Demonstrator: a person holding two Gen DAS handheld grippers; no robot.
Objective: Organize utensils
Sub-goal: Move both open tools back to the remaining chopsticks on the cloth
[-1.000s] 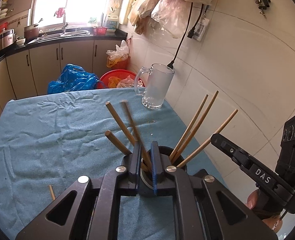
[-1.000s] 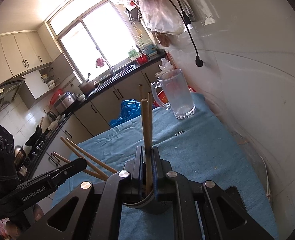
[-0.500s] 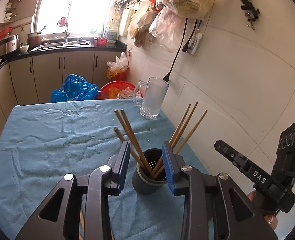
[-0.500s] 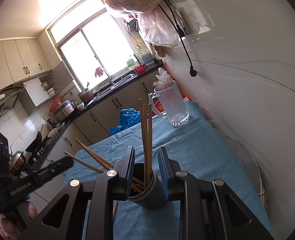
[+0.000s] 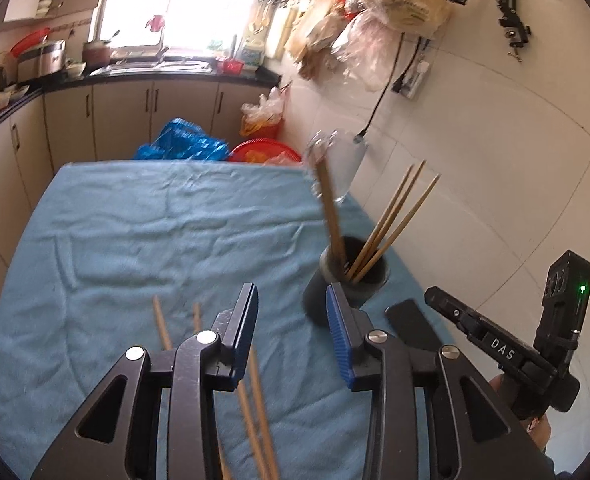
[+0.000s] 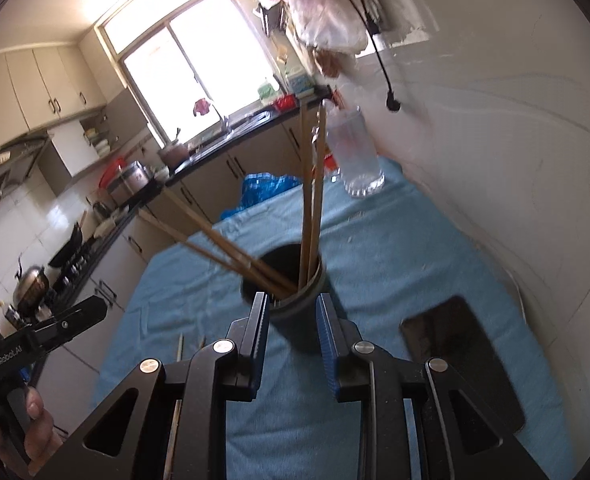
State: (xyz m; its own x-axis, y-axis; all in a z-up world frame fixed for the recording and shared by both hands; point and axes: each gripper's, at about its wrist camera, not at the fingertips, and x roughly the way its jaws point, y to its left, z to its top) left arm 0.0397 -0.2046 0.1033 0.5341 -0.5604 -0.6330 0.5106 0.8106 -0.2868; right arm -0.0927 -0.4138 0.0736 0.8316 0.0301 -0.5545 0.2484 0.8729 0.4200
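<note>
The left claw (image 5: 291, 332) stands partly open with nothing between its pads. It hangs over the blue cloth (image 5: 135, 240), and 2 loose chopsticks (image 5: 251, 392) lie on the cloth directly beneath it, running back under its left finger. They are probably the next to be gathered, which would explain why this claw sits above them. The dark cup (image 5: 349, 280) stands just ahead and to its right, holding what looks like 5 or 6 chopsticks; blur makes the count uncertain. They lean against the rim in 2 bunches, fanned apart because the cup is wide and nothing grips them.

The right claw (image 6: 291, 332) is also partly open and empty. The same cup (image 6: 295, 304) sits right in front of its tips, not pinched. 1 black phone (image 6: 459, 360) lies flat on the cloth to that claw's right, and 1 glass mug (image 6: 355, 156) stands far ahead, near the wall.
</note>
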